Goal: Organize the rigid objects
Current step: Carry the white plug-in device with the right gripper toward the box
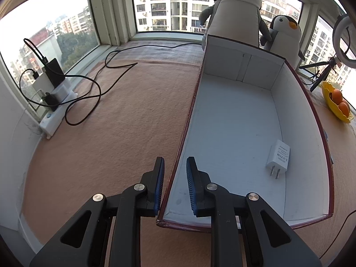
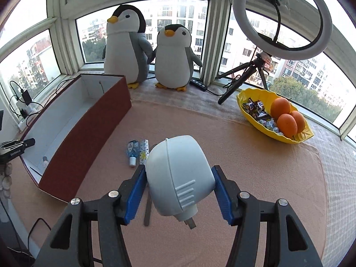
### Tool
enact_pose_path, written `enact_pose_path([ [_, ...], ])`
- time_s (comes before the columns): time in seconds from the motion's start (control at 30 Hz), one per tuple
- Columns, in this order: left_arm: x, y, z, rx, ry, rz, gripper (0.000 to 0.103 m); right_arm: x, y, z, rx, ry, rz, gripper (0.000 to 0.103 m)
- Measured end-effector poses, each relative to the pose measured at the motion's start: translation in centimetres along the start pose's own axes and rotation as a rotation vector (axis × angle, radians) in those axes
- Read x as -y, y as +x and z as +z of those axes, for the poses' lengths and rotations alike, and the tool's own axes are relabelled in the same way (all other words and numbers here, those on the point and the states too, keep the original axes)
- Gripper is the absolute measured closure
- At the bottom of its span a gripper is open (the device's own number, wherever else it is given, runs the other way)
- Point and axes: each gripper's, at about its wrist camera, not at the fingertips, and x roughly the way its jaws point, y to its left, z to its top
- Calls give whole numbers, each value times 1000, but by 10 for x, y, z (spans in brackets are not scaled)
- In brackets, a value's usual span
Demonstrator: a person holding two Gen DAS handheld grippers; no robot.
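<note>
A dark-red box (image 1: 233, 122) with a white inside lies open on the pink mat. A white plug charger (image 1: 278, 159) rests on its floor. My left gripper (image 1: 175, 178) straddles the box's left wall near the front corner, jaws narrow and shut on that wall. My right gripper (image 2: 179, 171) is shut on a white dome-shaped plug-in device (image 2: 178, 173), held above the mat with its metal prong toward the camera. The box (image 2: 89, 133) stands to its left. A small blue bottle (image 2: 132, 151), a patterned tube (image 2: 143, 151) and a thin grey stick (image 2: 148, 209) lie on the mat.
Two plush penguins (image 2: 126, 44) stand by the window behind the box. A yellow bowl (image 2: 296, 139) of oranges and sweets and a ring light on a tripod (image 2: 282, 15) are at the right. A power strip (image 1: 53, 120) with looping black cables lies left of the box.
</note>
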Motion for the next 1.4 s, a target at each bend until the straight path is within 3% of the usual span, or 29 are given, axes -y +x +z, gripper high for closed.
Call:
enact_pose_path([
  [0.5,1,0,0,13,-3,-2,84,-99,-6,26,40,-169,134,48],
  [0.67,1,0,0,19,-3,1,86,-116,-1,29,41,-203,145,48],
  [0.8,-2,0,0,24,-7,14,93,-124,2,31,37,-213,153,48],
  [1.4,-2,0,-1,32,2,19,93,-195,37,48,-20,-334,225,48],
])
